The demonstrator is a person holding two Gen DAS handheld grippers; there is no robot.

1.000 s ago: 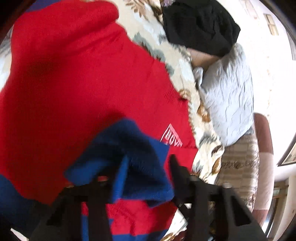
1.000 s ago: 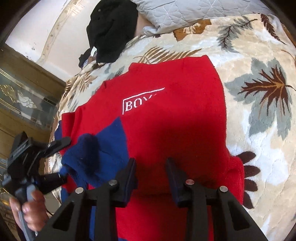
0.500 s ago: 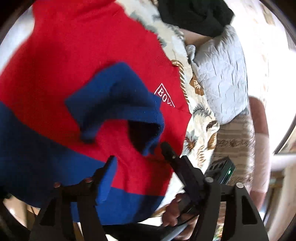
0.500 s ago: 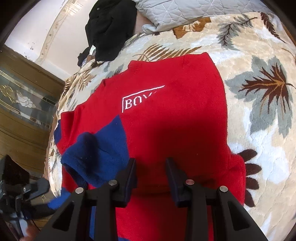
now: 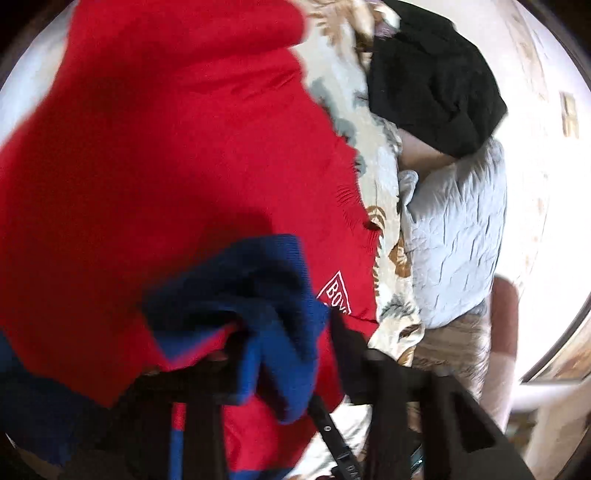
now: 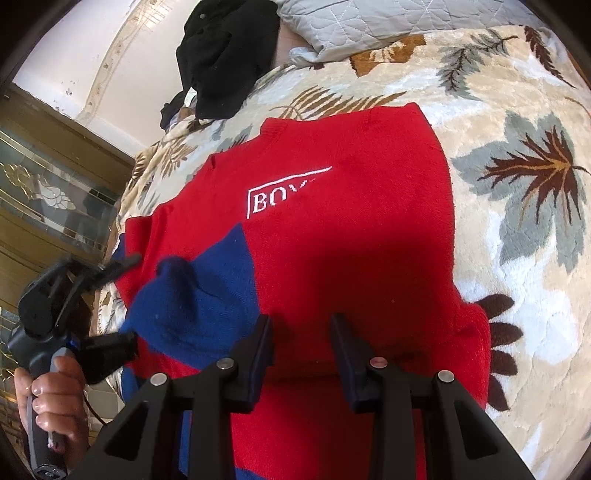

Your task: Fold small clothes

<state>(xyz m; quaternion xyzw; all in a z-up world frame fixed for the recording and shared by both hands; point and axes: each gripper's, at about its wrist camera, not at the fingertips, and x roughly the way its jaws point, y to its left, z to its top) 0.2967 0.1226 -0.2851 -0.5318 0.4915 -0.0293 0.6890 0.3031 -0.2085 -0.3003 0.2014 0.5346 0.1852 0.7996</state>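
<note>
Behind everything you see a plush blanket [image 6: 517,122] with a leaf pattern, cream with grey and brown leaves, and it covers the bed. At 12 o'clock in the right wrist view lies a grey quilted pillow [image 6: 369,22], and just beside it, toward 11 o'clock, a heap of black clothing [image 6: 229,55]. At 9 o'clock stands a wooden door with patterned glass [image 6: 48,192].

Your red sweater [image 6: 351,240] lies spread on the blanket, in the middle of the right wrist view, with the white letters "BOY" [image 6: 273,201] on the chest. Its blue sleeve [image 6: 199,295] is folded in over the red body, at about 8 o'clock from the letters.

Your left gripper [image 6: 122,299] comes in from 9 o'clock in the right wrist view, and your left hand [image 6: 55,398] holds its handle at 8 o'clock. Its two fingers stand wide apart, one above the sleeve end and one under it; the sleeve lies between them, but they do not press it. In the left wrist view the blue cuff [image 5: 266,314] hangs blurred just in front of the fingers, so there you cannot tell more.

Your right gripper [image 6: 301,343] is at 6 o'clock, over the lower part of the red body. Its jaws are apart with a moderate gap and hold nothing; whether the tips touch the knit, you cannot tell.
</note>
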